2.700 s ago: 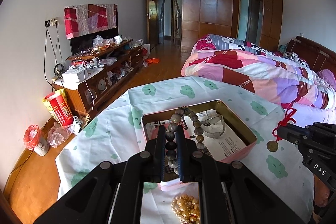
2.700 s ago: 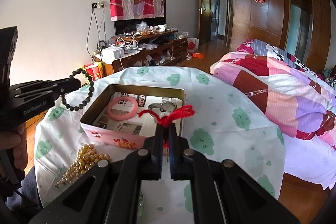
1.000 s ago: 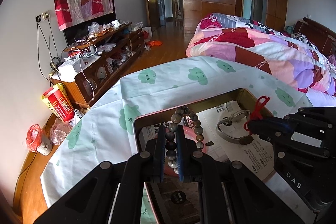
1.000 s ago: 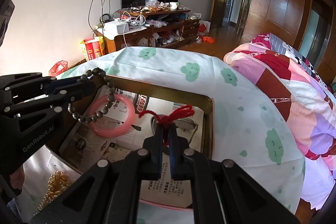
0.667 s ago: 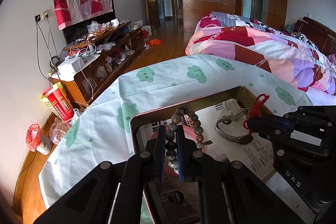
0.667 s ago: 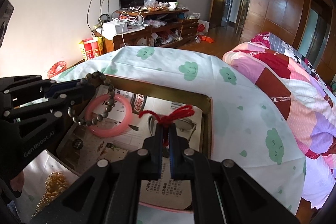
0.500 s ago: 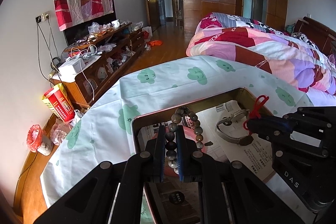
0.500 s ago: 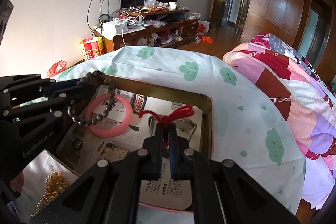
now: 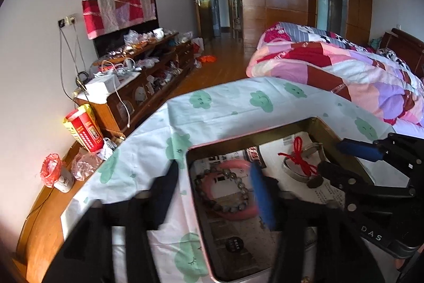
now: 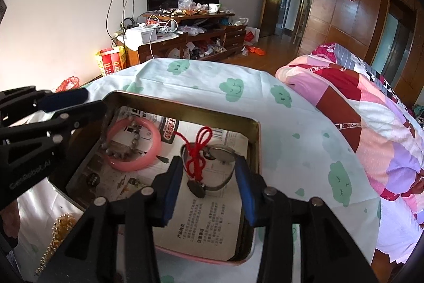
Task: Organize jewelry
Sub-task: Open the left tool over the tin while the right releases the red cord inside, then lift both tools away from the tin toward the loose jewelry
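Right wrist view shows both grippers' fingers just spread over the tin point(image 10: 254, 139), bead bracelet point(image 9: 233, 192) and red-cord pendant point(image 10: 196, 158) lying loose between them, so either gripper point(image 10: 209, 187) lifting carelessly could snag cord or beads and drag them out.

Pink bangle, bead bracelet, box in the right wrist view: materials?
Pink bangle: smooth, glossy, evenly pink; probably plastic or glass, possibly stone.
Bead bracelet: mottled grey-brown polished beads, likely stone, though blurred.
Box: thin brassy wall with rolled rim, looks like tinplate.
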`<state>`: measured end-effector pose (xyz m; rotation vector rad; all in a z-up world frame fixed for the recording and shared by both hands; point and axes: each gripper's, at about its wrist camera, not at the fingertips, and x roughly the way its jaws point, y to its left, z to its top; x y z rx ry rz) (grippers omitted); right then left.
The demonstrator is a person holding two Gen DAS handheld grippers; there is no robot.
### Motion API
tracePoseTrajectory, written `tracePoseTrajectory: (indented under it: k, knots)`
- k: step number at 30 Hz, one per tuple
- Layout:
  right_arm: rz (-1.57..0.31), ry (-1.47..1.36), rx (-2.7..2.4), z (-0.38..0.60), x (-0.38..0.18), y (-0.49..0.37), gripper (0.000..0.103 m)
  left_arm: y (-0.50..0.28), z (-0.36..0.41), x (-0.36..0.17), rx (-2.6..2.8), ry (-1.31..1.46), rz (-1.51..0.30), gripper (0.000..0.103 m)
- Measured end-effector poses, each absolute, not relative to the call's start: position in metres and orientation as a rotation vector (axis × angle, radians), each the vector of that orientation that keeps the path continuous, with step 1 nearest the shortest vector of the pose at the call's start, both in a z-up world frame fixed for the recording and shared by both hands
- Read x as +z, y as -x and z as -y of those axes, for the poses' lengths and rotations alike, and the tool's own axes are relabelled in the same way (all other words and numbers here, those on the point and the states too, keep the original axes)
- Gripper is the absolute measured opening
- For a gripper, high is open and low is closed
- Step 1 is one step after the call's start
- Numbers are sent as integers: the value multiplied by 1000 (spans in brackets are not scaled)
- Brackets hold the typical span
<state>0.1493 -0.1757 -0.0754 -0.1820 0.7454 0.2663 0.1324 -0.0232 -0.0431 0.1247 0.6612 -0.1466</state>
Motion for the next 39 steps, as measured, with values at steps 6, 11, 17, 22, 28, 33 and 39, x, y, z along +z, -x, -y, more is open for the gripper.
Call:
tracePoseTrajectory:
  k: [6,11,17,22,28,33,39]
  knots:
    - [-736,194,259,175,-74,-145,46,-134,22,-43,-147,-120,-665,61]
    - [-736,192,256,175,-74,-145,49,-131,21,-43,-137,-121,-667,62]
    - [-736,181,245,182,-71,-135,49,-118,19,-40,-119,-123,-661,62]
    - [-728,165,242,186,-69,-121,56,-104,14,-38,-115,-118,-661,62]
    - [-726,159,244,186,-68,-103,56,-86,8,-41,-118,-115,-668,62]
    - [-725,153,241,190,-68,-87,57,-72,5,-46,-117,-123,-678,62]
    - [-730,138,243,192,-72,-71,60,-61,1,-51,-103,-129,-692,62]
